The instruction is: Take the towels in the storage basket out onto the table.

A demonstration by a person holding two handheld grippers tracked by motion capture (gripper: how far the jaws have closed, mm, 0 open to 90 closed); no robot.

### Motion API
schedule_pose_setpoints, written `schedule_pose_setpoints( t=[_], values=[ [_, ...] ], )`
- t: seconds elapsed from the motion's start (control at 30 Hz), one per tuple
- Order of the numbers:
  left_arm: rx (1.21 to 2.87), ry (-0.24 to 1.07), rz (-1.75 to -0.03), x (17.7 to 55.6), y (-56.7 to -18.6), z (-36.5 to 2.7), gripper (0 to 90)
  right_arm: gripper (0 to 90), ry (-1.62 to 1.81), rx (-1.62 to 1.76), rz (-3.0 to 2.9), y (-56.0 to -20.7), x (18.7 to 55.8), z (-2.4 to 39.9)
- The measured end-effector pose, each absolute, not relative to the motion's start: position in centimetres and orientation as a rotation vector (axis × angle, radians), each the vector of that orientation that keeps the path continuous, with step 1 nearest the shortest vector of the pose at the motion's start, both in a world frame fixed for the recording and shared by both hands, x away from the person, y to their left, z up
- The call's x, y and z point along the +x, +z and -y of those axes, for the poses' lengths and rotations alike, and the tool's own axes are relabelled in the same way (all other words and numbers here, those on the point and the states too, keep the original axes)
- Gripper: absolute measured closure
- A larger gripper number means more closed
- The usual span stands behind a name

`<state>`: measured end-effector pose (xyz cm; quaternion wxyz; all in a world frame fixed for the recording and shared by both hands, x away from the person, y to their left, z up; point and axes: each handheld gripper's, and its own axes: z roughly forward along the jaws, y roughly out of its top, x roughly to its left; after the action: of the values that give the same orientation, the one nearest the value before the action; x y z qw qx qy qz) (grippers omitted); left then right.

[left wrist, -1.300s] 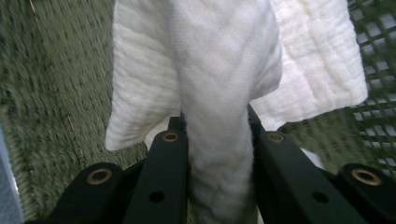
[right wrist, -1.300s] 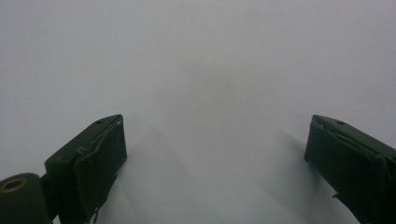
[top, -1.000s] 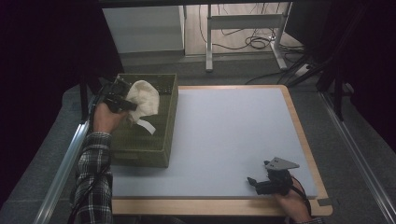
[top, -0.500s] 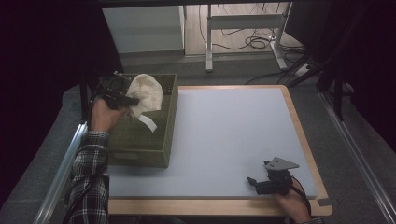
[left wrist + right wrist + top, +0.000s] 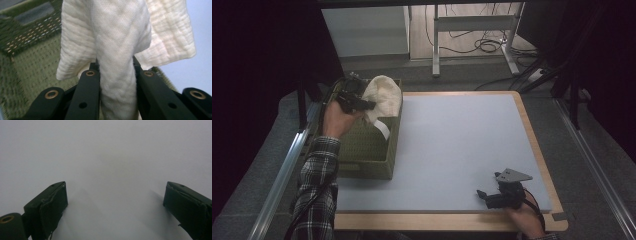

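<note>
The left hand-held gripper (image 5: 368, 104), raised at the far left on a plaid-sleeved forearm (image 5: 318, 180), had its jaws clamped on a white cloth (image 5: 117, 45), while the right hand-held gripper (image 5: 482, 194) rested low at the near right, jaws spread wide.

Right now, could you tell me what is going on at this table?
A person works with a gripper in each hand. The left gripper is shut on a cream cloth, holding it above the green woven basket at the table's left side. The right gripper rests open on the pale blue mat, near the front edge, holding nothing.
</note>
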<state>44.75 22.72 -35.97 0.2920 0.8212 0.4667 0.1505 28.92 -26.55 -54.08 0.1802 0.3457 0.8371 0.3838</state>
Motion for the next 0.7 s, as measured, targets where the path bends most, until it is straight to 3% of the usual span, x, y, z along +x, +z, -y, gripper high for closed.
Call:
schedule_pose_setpoints(
  t=[0.7],
  values=[
    [2.229, 0.345, -1.087, 46.0, -36.0, -15.6, 78.1, 5.5, 1.086, 0.978, -2.366, -54.1, 28.9, 26.5]
  ],
)
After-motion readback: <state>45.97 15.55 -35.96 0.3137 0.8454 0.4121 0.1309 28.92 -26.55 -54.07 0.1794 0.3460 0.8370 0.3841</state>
